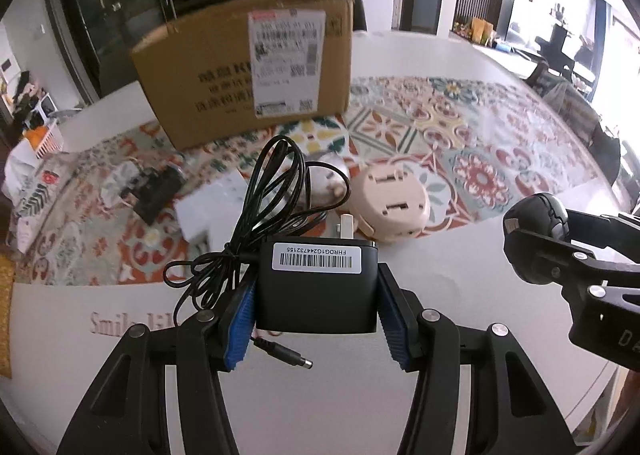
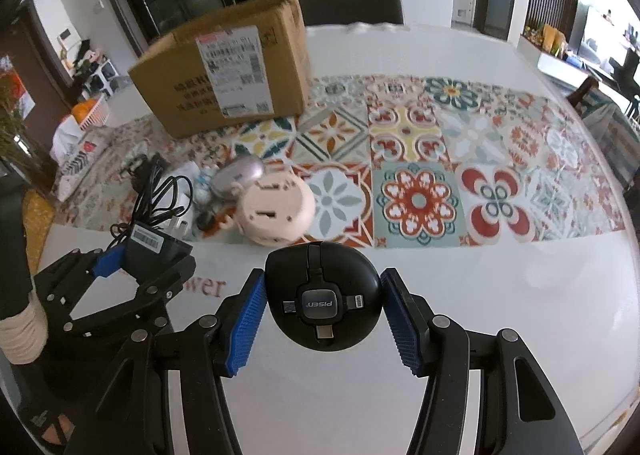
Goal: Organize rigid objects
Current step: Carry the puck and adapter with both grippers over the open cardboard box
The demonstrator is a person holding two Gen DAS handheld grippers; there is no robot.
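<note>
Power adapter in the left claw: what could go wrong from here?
The power adapter is pinched by its sides only, and its loose cable and barrel plug dangle, so they may snag the pink round gadget or the cardboard box edge. The round cable reel in the right claw could roll out of its pads.

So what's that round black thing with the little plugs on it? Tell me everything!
The round black cable gadget is a smooth, shiny plastic puck. A square hub in its middle reads PISEN, and three different plug tips point out of it. It is lifted above the white table, and the right gripper pinches it with its blue ribbed pads on either side.
</note>
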